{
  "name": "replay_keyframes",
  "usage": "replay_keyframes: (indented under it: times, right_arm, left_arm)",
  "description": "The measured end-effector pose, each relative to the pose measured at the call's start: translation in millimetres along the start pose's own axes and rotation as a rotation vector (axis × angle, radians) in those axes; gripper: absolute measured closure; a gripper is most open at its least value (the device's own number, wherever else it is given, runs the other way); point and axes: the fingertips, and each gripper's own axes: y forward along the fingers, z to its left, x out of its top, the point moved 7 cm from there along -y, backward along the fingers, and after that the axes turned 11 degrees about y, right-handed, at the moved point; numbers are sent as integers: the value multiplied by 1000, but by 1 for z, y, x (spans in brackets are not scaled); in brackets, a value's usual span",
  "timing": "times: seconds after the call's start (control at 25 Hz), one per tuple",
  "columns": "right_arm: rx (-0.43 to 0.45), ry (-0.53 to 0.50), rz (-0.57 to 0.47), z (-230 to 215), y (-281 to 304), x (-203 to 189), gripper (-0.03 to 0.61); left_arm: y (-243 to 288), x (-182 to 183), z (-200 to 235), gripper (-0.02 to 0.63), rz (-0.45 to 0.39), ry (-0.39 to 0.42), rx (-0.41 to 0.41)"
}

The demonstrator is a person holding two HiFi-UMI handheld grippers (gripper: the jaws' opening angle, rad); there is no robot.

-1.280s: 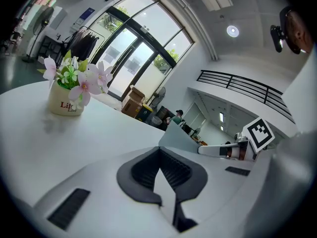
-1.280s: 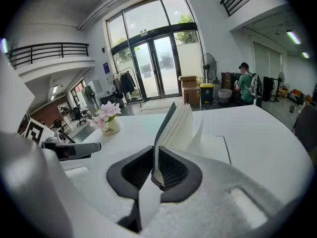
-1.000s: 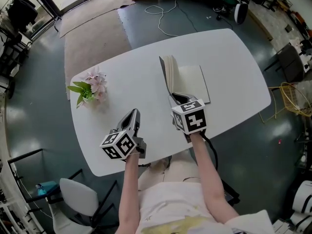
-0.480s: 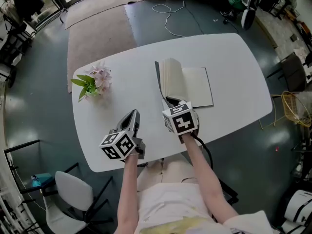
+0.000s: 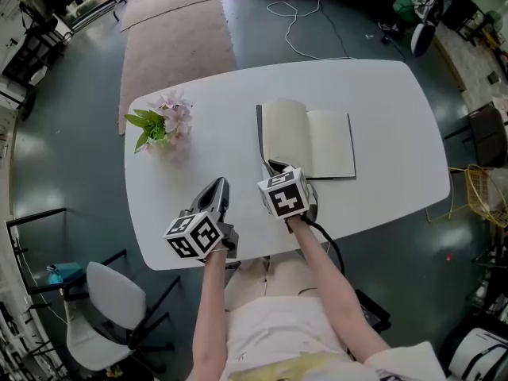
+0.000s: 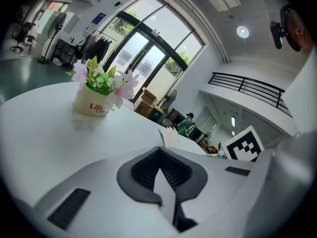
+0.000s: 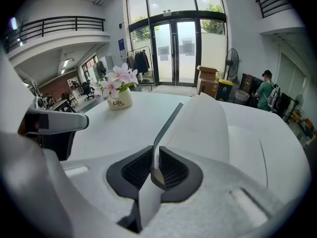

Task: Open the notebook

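A notebook [image 5: 317, 141] with cream pages lies open on the white table [image 5: 381, 94]. Its dark grey front cover [image 7: 166, 125] and a sheaf of pages [image 7: 203, 128] stand raised, tilted over the left side. My right gripper [image 5: 274, 167] is shut on the near corner of that cover; in the right gripper view the thin cover [image 7: 154, 165] runs straight between the pads. My left gripper [image 5: 218, 187] rests over the table to the left of the notebook, shut with nothing in it.
A small white pot of pink flowers [image 5: 163, 121] stands at the table's far left, also in the left gripper view [image 6: 96, 95]. A chair [image 5: 111, 308] sits near the table's front left. Cables [image 5: 305, 14] lie on the floor beyond.
My right gripper has drawn the cover corner nearer and to the left, and lower. The cover and pages have swung further over from the right-hand page. The left gripper has stayed put.
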Motion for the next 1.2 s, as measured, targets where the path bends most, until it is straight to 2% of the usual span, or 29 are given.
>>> replay_keyframes:
  times: [0.36, 0.84, 1.0, 1.2]
  right_arm:
    - [-5, -43, 28, 10, 22, -6, 537]
    - [-22, -18, 53, 15, 44, -16, 525]
    - [-35, -40, 50, 18, 46, -18, 522]
    - [12, -52, 47, 21, 48, -19, 514]
  left_arm:
    - [-8, -6, 4, 615, 0, -26, 38]
    - [-17, -11, 16, 615, -4, -49, 77]
    - [-18, -12, 19, 615, -6, -53, 82]
    - [-18, -11, 20, 614, -7, -49, 74]
